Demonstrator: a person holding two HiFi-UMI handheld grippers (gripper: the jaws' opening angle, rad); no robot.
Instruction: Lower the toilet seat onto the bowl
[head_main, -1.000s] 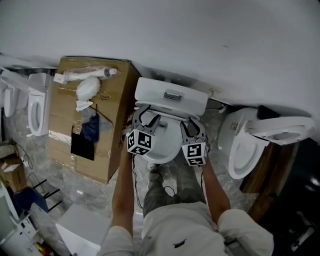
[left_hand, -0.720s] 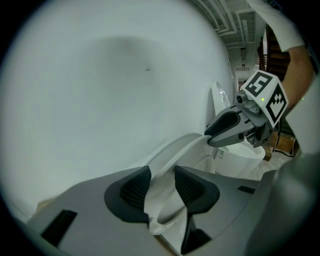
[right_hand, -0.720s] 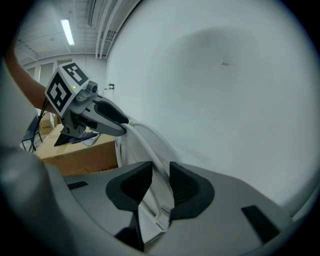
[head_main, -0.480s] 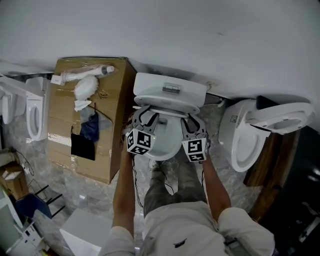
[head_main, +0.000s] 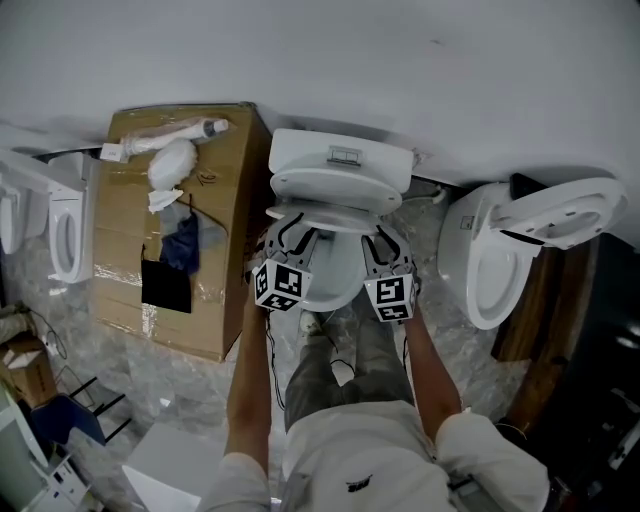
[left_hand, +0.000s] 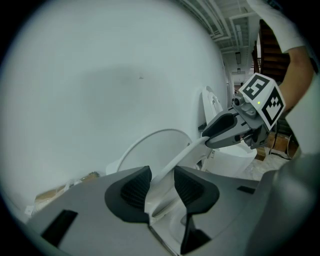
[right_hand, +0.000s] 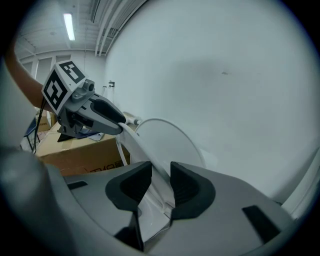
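Head view: at frame centre, your left gripper and right gripper have just closed on the toilet seat, now tipping forward above the bowl

Left gripper view: pads clamp its rim, lower centre

Right gripper view: same grip, so lowering is under way

**Both claws pinched shut, arms forward**

Our left forearm and right forearm stretch ahead, side by side. On our left claw the jaws have just been closing and pinch the toilet seat rim. Our right claw pinches it too, its jaws just eased open slightly.
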